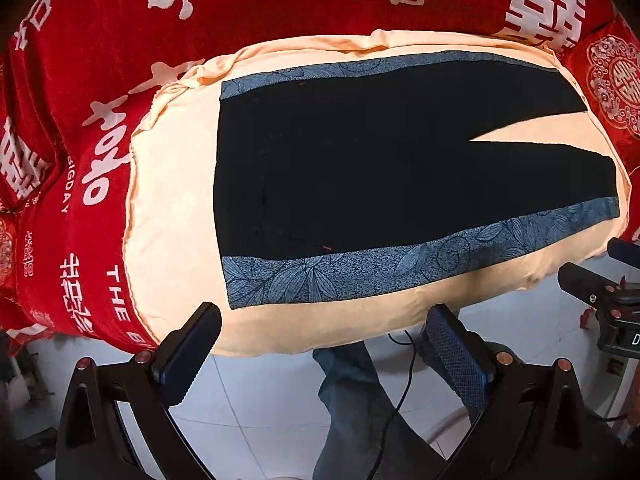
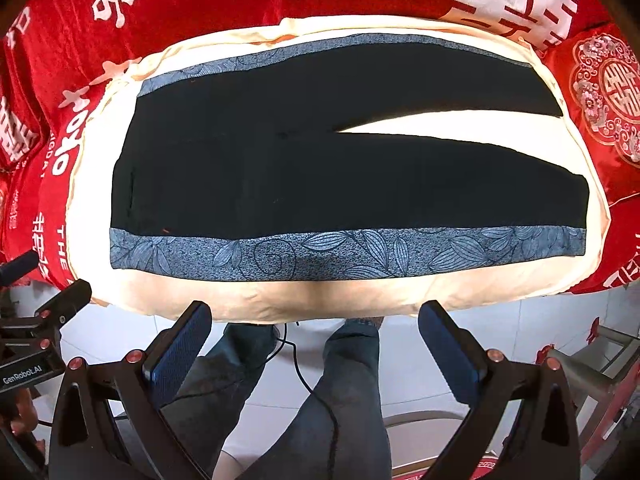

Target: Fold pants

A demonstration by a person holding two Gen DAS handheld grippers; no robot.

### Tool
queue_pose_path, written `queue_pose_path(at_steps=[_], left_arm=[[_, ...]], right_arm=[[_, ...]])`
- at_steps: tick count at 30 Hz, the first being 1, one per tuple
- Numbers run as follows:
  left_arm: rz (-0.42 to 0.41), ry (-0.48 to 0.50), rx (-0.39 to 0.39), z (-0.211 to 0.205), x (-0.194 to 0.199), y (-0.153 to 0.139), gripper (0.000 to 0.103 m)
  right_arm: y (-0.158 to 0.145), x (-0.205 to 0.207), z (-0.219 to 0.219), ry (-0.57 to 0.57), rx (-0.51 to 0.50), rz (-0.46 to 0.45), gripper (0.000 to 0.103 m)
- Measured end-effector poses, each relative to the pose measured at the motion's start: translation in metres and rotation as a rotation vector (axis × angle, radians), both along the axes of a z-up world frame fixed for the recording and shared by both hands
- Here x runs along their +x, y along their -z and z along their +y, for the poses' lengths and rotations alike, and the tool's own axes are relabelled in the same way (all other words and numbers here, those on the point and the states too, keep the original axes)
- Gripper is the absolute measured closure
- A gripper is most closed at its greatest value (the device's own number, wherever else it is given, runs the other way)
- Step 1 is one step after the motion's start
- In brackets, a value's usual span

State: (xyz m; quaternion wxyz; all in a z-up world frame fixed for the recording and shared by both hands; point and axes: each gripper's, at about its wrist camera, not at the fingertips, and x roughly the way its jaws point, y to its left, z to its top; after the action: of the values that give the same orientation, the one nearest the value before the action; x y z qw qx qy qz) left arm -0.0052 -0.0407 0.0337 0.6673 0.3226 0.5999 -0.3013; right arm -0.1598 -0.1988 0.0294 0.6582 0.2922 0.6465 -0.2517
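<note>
Black pants (image 1: 360, 172) (image 2: 320, 176) with blue leaf-print side stripes lie flat and spread out on a cream cloth (image 1: 176, 200) (image 2: 320, 300). The waist is at the left, and the two legs run to the right with a narrow gap between them. My left gripper (image 1: 324, 320) is open, hanging off the near edge of the cloth below the near stripe, with nothing between its fingers. My right gripper (image 2: 316, 316) is also open, just short of the cloth's near edge, holding nothing.
The cream cloth covers a red bedspread (image 1: 280, 12) (image 2: 280, 0) with white characters. A red embroidered cushion (image 2: 604, 92) sits at the far right. Below the edge are a person's legs in jeans (image 2: 320, 400), a black cable (image 2: 304, 380) and a white tiled floor (image 1: 260, 392).
</note>
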Motion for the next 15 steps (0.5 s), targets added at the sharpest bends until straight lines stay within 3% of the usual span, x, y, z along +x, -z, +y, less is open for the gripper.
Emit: queue_pose_path(at_steps=[15], left_arm=[[-0.013,-0.002,0.015,-0.0032,0.0006,0.0005,0.000]], right_arm=[[0.0008,-0.0016,-0.0036,0.006,-0.003,0.010,0.000]])
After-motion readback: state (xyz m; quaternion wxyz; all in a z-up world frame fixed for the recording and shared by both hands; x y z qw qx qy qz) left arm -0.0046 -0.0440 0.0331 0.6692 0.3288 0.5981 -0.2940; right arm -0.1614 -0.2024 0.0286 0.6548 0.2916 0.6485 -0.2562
